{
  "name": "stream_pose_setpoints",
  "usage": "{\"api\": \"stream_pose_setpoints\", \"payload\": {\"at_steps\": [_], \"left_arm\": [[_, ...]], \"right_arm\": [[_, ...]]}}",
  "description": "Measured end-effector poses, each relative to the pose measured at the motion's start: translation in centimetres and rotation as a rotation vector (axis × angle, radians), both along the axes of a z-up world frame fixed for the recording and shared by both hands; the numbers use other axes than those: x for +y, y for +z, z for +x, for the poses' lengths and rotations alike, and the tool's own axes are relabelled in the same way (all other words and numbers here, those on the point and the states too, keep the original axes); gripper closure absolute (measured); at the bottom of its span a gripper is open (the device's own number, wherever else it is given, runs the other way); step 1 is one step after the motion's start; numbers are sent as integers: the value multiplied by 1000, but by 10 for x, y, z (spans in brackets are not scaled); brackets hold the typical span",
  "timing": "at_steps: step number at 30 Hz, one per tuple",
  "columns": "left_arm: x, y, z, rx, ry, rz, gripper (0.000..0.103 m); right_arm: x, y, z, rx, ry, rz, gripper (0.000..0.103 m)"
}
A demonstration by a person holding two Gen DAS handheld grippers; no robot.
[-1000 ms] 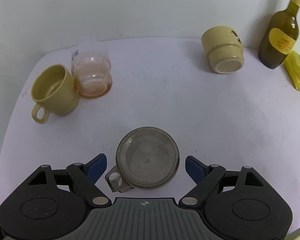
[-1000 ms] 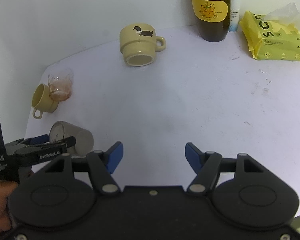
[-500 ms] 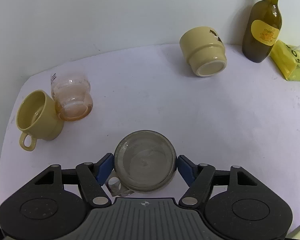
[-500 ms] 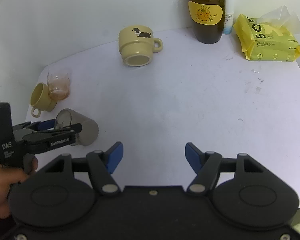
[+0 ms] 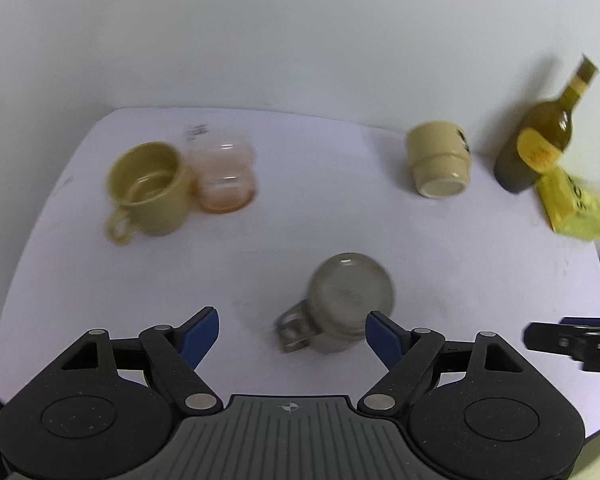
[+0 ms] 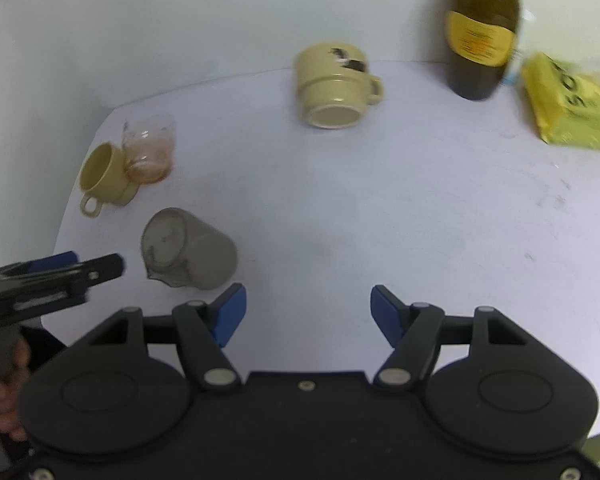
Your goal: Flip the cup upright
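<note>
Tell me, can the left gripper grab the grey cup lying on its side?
Probably yes. The left gripper is open, and the grey cup lies just ahead, nearer its right finger. Nothing stands between them; the yellow cup sits well away.

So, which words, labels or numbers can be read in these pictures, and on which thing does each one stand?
"SO": large dark letters on the yellow packet; the rest is cut off or blurred.
Yellow label on the dark bottle: print too blurred to read.
Dark picture on the cream mug: no words legible.
Dark marks on the clear glass: too small and blurred to read.
</note>
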State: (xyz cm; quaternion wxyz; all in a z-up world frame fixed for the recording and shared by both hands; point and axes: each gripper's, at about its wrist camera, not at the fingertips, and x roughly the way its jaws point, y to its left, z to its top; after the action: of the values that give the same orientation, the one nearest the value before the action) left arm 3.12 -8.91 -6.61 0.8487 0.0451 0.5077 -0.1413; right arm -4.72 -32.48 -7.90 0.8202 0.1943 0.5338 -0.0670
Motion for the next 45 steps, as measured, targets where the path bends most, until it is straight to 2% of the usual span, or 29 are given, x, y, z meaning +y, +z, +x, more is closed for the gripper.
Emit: {"api": "stream_pose_setpoints", "payload": {"at_steps": [2,6,10,15,18,21,22,23,24,25,28,32,34,36,45], "left_arm": [[24,6,-3,9,57,-14,21],[53,11,-6,17,129,-40,21],[80,13,-11,22,182,-63,19],[99,12,-17,31,210,-59,18],[104,12,-21,39,205,-60,16],[105,14,-21,55,216,-57,5],[106,17,-22,62,221,-66,0],[107,19,-21,70,227,-82,0],[109,22,-20,81,231,-99,0],[110,27,-20,99,237,-131,0],[111,36,-17,114,246,-164,0],[106,49,-17,147,246,-105,0],[104,53,-18,130,240,-83,0],[96,56,-21,112,213,-26,0],[93,54,-24,125,211,16,0]], "right_arm": [[15,0,13,-3,48,-20,35],[42,-5,30,-36,159,-79,25],[68,-19,50,-19,238,-83,25],[83,-22,56,5,253,-78,25],[93,-16,57,31,235,-100,19],[97,-10,56,64,218,-129,19],[102,0,53,64,202,-144,17],[105,6,51,62,199,-145,15],[104,7,50,61,199,-144,7],[109,20,47,60,188,-144,0],[115,36,44,55,189,-155,0],[126,58,42,36,184,-231,0],[125,63,44,43,161,-222,0],[122,72,43,43,115,-190,0],[130,66,38,64,128,-206,0]]}}
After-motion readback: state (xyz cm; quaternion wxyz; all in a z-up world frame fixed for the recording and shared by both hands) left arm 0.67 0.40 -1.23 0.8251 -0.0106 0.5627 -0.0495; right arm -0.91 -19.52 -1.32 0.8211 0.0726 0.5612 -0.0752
